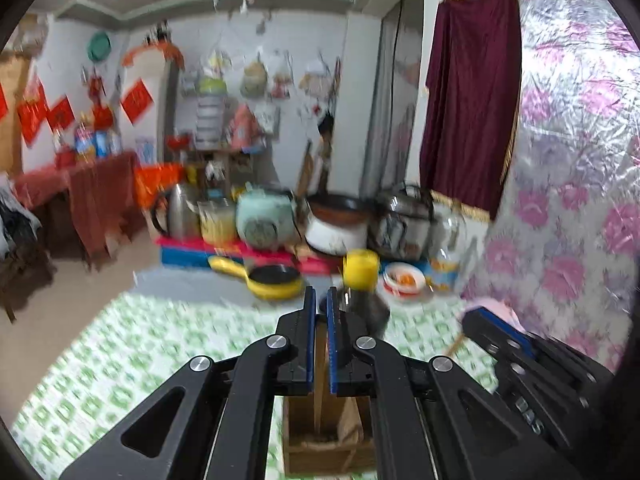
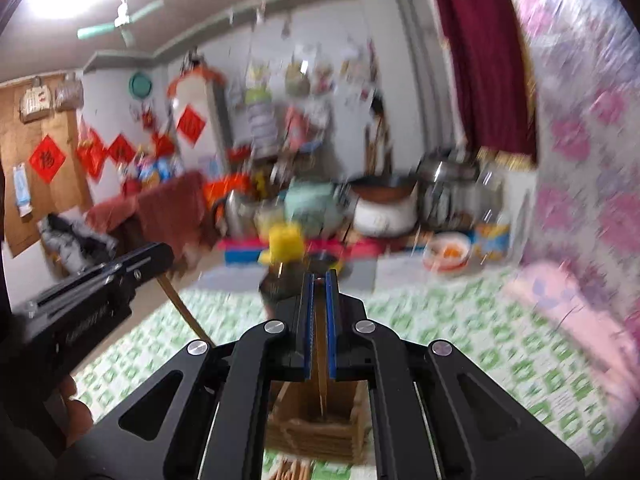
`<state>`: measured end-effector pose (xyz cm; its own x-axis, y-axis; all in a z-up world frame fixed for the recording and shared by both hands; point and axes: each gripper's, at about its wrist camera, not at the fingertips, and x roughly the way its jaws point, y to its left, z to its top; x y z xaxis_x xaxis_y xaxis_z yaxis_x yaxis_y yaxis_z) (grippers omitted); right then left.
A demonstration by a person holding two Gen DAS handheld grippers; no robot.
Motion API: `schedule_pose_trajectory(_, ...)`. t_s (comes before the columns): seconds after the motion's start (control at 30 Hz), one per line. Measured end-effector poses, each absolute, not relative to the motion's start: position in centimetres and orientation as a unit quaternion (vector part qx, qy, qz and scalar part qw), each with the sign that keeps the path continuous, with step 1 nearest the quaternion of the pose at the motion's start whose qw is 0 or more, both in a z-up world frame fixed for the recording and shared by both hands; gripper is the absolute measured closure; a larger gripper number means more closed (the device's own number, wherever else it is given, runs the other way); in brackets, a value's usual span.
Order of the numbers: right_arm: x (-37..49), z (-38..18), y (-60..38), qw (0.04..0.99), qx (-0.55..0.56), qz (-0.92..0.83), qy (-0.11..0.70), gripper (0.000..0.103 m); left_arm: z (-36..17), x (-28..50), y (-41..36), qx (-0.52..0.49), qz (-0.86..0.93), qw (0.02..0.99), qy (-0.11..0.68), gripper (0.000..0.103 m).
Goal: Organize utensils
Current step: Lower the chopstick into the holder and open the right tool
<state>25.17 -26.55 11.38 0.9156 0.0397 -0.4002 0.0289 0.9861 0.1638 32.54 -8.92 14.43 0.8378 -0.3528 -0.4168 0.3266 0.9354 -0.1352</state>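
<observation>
Left gripper [image 1: 320,340] is clamped on a wooden stick [image 1: 320,364]; right gripper [image 2: 319,328] likewise on a stick [image 2: 321,364]. Both are held over the wooden box [image 1: 326,440]. With motion blur (fast move), the box could be missed or tipped; the bottle [image 1: 362,292] just behind could be knocked.

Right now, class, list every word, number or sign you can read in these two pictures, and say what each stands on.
"福": red diamond paper sign on the brown door; reading unsure.
Other red diamond signs: blurred.
White lettering on the left gripper body: unreadable.
Clear jar's yellow-blue label: blurred.
</observation>
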Motion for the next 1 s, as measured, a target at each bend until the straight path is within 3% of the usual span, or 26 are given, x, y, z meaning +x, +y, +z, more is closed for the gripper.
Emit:
schedule_pose_trajectory(0.07, 25.8, 10.6, -26.8, 0.971, 0.089, -0.001, 0.223, 0.088, 13.2, 32.9, -8.3, -0.035, -0.178, 0.954, 0.241, 0.09)
schedule_pose_trajectory(0.13, 26.1, 10.2, -26.9, 0.969, 0.092, -0.007, 0.228, 0.083, 12.6, 33.3, -7.6, -0.04, -0.174, 0.951, 0.251, 0.05)
schedule_pose_trajectory(0.2, 26.1, 10.1, -27.0, 0.969, 0.094, -0.014, 0.227, 0.078, 12.4, 33.4, -6.9, -0.049, -0.177, 0.949, 0.256, 0.04)
schedule_pose_trajectory(0.33, 25.7, 10.1, -26.8, 0.971, 0.087, -0.025, 0.22, 0.057, 12.1, 33.7, -6.2, -0.046, -0.172, 0.945, 0.275, 0.017)
schedule_pose_trajectory(0.4, 25.3, 10.2, -26.7, 0.973, 0.082, -0.028, 0.215, 0.049, 11.8, 33.7, -5.9, -0.047, -0.157, 0.947, 0.277, 0.012)
schedule_pose_trajectory(0.6, 24.4, 10.7, -26.7, 0.976, 0.086, -0.037, 0.196, 0.023, 11.5, 34.2, -5.2, -0.058, -0.15, 0.941, 0.297, 0.01)
schedule_pose_trajectory(1.0, 22.0, 11.0, -25.4, 0.975, 0.082, -0.033, 0.202, 0.008, 11.7, 31.6, -4.3, -0.037, -0.117, 0.95, 0.288, 0.006)
